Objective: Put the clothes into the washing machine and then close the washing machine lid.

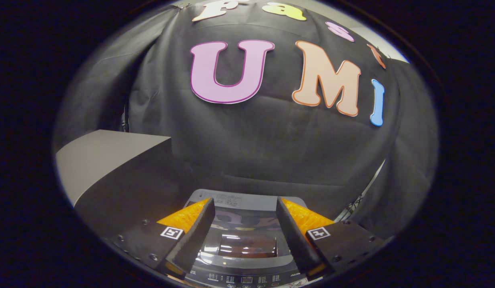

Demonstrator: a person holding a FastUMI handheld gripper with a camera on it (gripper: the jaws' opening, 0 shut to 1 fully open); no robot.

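Glossy dark glass covers the top of the washing machine (245, 236), and that glass lid (247, 242) lies flat and closed, with reflections of the booth on it. The machine sits low, directly below and just ahead of the gripper (245, 212), whose jaws stand released, wide apart, with nothing between them but the view down onto the lid. The control panel (247, 278) runs along the machine's near edge, nearest the gripper; the grey rear panel (231, 199) lies at the machine's far edge.

No clothes are to be seen anywhere around the machine, and whether any lie inside the drum cannot be told through the lid's reflections. Judging from the lid being down and the jaws empty, either the task is at its end, with clothes loaded and the lid closed, or it has not yet begun and the lid has yet to be raised; these pictures do not settle which.

Beside the machine, on its left, stands a plain grey box-like worktop (111, 160) with a bare matte top, rising higher than the machine's lid. Behind the machine hangs the black cloth wall (271, 148), draped in loose folds, close to its rear edge.
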